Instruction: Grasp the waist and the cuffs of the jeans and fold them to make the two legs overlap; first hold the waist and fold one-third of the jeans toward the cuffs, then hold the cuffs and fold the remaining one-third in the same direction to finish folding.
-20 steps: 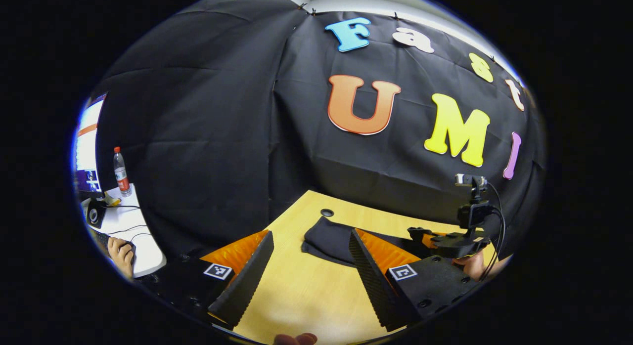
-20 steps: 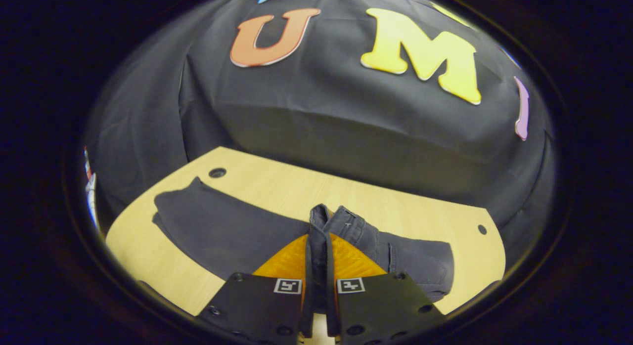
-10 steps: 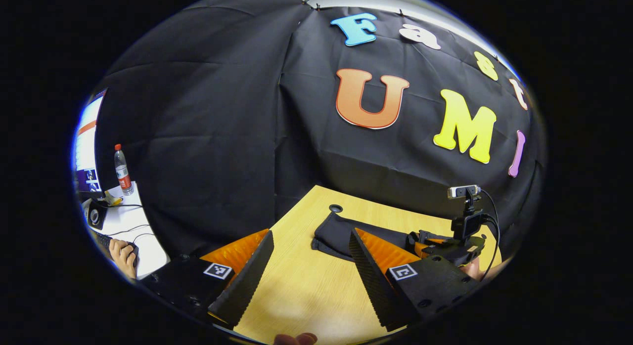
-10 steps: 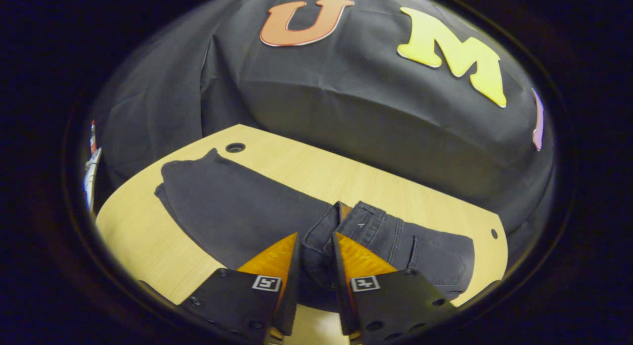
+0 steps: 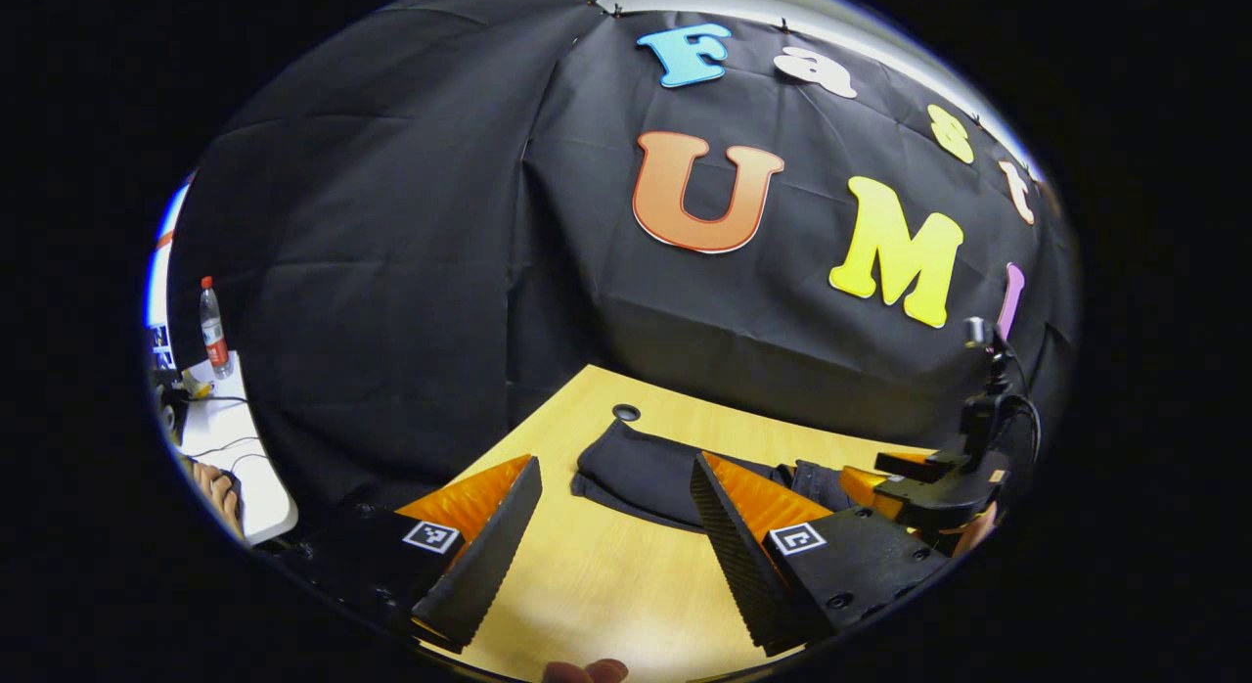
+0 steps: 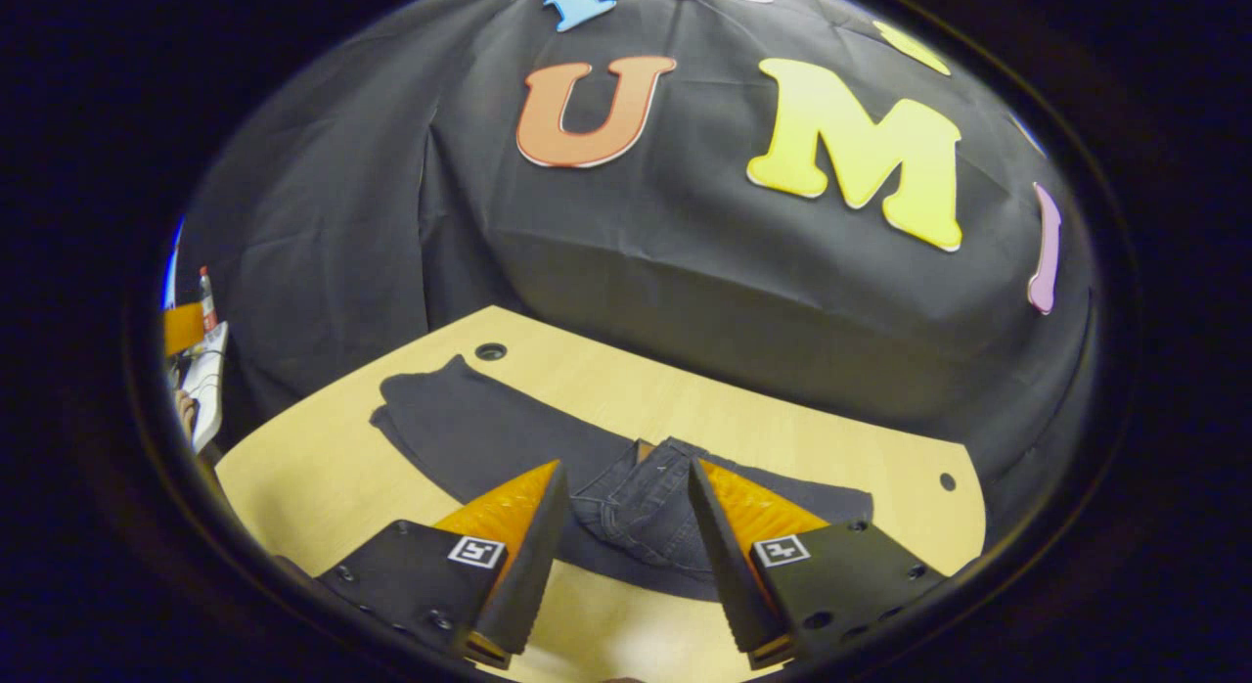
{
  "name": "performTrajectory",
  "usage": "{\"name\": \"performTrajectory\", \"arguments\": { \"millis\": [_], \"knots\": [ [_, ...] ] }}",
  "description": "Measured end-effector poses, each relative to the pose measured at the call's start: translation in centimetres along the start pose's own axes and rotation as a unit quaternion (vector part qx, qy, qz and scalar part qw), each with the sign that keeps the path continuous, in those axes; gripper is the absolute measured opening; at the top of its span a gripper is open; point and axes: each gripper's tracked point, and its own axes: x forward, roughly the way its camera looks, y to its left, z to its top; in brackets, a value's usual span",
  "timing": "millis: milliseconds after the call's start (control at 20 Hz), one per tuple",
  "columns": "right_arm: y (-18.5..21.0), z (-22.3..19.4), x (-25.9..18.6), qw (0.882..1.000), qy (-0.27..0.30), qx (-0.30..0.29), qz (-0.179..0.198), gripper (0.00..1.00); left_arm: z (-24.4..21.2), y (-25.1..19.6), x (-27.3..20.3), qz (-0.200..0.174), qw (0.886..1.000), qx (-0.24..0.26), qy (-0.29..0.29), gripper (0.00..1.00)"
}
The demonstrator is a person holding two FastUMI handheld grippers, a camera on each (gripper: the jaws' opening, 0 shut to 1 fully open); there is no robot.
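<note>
Dark jeans lie lengthwise on the wooden table, the legs overlapped. The waist part is folded over onto the legs, and the cuffs point to the far left near a table hole. My right gripper hovers open just above the folded waist, holding nothing. In the left gripper view the jeans lie ahead, cuff end nearest. My left gripper stands open over bare table short of the cuffs. The right gripper shows to the right over the jeans.
Cable holes sit in the table at the far left and far right. A side desk with a bottle and a person's hand lies beyond the booth's left edge. Black cloth walls close in behind the table.
My right gripper has opened and let go of the waist, which now lies folded on the legs, and has drawn back a little. My left gripper stayed open and swung slightly.
</note>
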Motion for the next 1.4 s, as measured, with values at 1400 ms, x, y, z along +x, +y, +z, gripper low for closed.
{"name": "performTrajectory", "arguments": {
  "millis": [1400],
  "knots": [
    [-13.2, 2.3, -15.6, 0.995, 0.021, 0.094, -0.004, 0.98, -12.2, 1.2, 21.2, -0.009, 0.892, -0.412, 0.188, 0.98]
  ]
}}
